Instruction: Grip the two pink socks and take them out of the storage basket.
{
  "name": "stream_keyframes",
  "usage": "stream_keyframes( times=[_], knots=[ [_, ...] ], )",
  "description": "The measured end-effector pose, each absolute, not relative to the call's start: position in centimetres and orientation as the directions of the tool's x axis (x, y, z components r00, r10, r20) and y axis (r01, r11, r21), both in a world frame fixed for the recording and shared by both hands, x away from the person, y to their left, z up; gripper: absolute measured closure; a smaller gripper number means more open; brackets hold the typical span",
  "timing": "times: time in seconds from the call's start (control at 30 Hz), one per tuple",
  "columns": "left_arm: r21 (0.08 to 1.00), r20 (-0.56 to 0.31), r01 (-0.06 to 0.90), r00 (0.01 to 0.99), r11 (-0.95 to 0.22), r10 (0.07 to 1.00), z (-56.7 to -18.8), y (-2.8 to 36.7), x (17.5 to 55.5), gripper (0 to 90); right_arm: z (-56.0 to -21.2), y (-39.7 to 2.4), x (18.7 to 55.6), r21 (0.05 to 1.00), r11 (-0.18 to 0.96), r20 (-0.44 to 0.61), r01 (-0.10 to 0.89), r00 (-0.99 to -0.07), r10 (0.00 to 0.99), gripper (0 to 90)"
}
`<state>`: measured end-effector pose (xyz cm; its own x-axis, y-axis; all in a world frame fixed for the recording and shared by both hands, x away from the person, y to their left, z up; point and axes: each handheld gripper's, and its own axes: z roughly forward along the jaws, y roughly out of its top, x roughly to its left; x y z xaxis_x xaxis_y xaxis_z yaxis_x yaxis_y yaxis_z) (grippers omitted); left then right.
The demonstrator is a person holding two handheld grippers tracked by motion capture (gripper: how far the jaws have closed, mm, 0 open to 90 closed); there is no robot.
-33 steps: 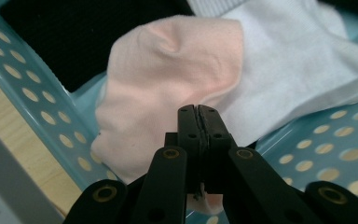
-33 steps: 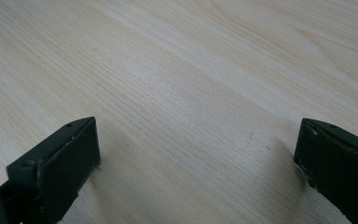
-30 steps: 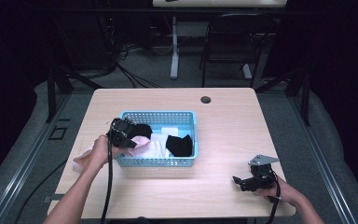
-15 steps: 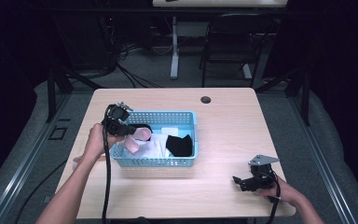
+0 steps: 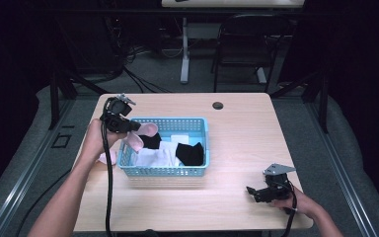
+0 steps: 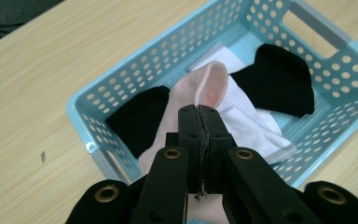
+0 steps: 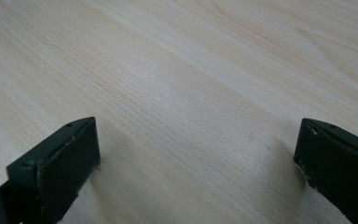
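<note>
Left gripper has its black jaws pinched tight on a pale pink fabric sock, held up over the left end of the light-blue perforated plastic basket, the sock's tail draping over the basket's rim; below it in the basket lie two black socks and a white ribbed sock; right gripper, well apart, sits low on the light wooden table, jaws spread wide, gripping nothing
</note>
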<state>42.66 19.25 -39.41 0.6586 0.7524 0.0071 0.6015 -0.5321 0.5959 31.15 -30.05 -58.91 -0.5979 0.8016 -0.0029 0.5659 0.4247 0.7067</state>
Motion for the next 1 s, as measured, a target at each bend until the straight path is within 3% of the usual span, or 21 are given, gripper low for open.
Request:
stream_keyframes(
  times=[0.47, 1.0],
  knots=[
    [0.653, 0.018, 0.599, 0.599, -0.463, 0.8, -35.6, 23.7, 41.4, 89.4, -58.9, -30.0, 31.1, 0.706, 0.425, -0.002, 0.566, -0.598, 0.801, 0.0],
    [0.671, 0.032, 0.632, 0.498, -0.388, 0.867, -34.3, 29.7, 40.0, 89.4, -58.9, -30.0, 31.1, 0.707, 0.424, -0.003, 0.566, -0.598, 0.802, 0.0]
  ],
)
